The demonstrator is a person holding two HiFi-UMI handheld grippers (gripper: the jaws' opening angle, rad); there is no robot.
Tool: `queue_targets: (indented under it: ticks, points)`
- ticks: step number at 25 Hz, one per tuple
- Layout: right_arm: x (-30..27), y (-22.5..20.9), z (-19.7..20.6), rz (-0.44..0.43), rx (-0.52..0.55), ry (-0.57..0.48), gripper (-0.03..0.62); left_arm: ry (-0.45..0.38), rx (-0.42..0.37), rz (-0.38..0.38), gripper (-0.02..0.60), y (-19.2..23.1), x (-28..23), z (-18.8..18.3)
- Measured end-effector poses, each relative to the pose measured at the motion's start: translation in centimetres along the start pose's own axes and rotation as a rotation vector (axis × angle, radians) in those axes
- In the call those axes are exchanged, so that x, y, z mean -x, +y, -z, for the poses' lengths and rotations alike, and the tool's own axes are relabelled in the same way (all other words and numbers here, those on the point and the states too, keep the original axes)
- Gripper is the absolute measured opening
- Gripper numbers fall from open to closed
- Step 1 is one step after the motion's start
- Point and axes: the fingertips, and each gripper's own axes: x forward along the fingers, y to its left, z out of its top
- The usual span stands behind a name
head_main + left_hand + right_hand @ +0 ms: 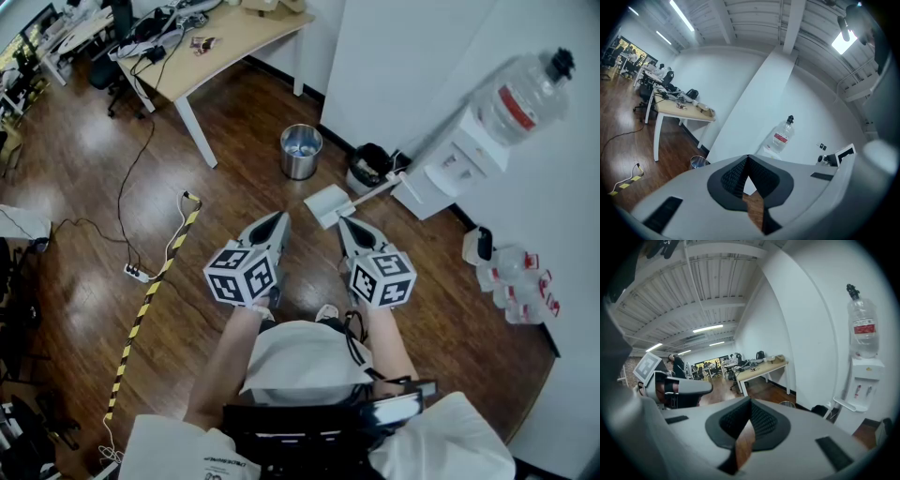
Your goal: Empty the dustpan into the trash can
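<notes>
A white dustpan [328,204] lies on the wood floor, its long handle [380,187] running right toward the water dispenser. Beyond it stand a round metal trash can [301,151] and a small black bin [368,166] by the wall. My left gripper [279,217] hangs just left of the pan, shut and empty. My right gripper [343,223] hovers near the pan's near edge, also shut with nothing in it. In the left gripper view the jaws [748,157] meet at the tip and the metal can [697,162] shows beyond. In the right gripper view the jaws [750,399] are closed too.
A water dispenser [459,155] with a big bottle [520,94] stands against the white wall at right. Spare bottles [516,277] sit on the floor beside it. A wooden table [225,42] is at the back; a cable and striped tape [155,281] cross the floor on the left.
</notes>
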Motion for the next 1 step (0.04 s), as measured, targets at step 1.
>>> queue_targets:
  ticks: [1]
  points:
    - [0.09, 0.03, 0.01, -0.001, 0.001, 0.0, -0.003, 0.0, 0.0, 0.0, -0.005, -0.06, 0.02, 0.07]
